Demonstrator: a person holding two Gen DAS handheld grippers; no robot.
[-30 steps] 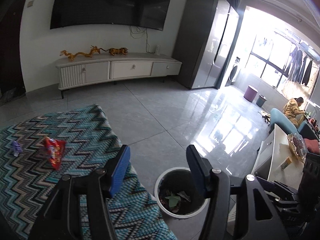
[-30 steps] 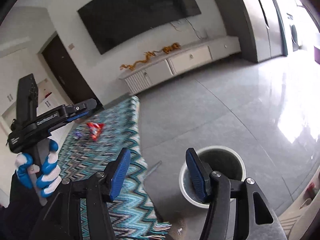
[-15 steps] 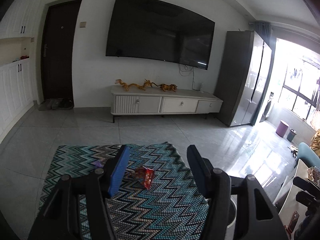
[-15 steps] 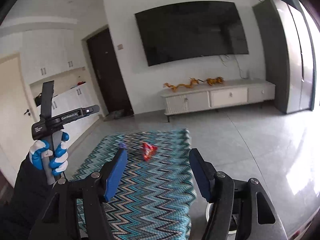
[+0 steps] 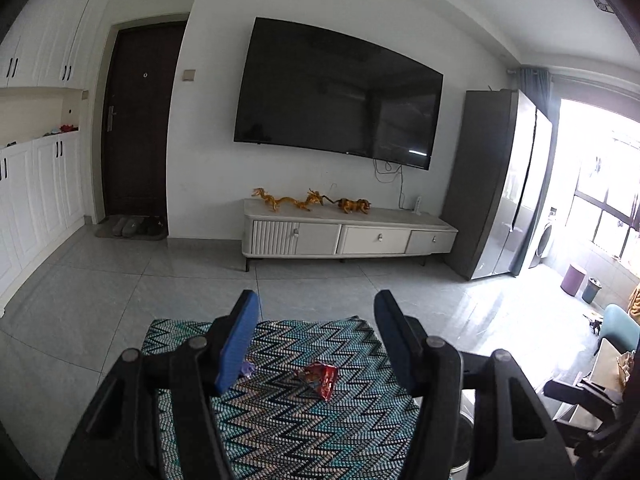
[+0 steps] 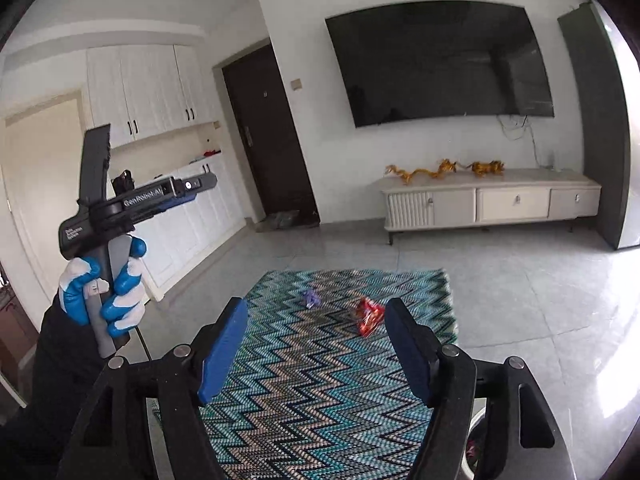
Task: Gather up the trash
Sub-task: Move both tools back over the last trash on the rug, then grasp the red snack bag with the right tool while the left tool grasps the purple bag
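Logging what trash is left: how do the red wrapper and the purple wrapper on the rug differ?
The red wrapper is clearly larger than the purple wrapper. The red wrapper is a shiny, printed snack bag; the purple wrapper is a small crumpled scrap. The red wrapper lies nearer the rug's right edge, the purple wrapper further left. Both lie loose on the rug, apart and ungripped.

Big dark TV [image 5: 340, 92] mounted on the white wall, with a low white cabinet [image 5: 348, 232] under it and some gold dragon figurines [image 5: 286, 200] sitting on top. Dark door [image 5: 136, 120] off to the left, zigzag teal rug [image 5: 288, 408] on the grey tile floor [image 5: 100, 280].
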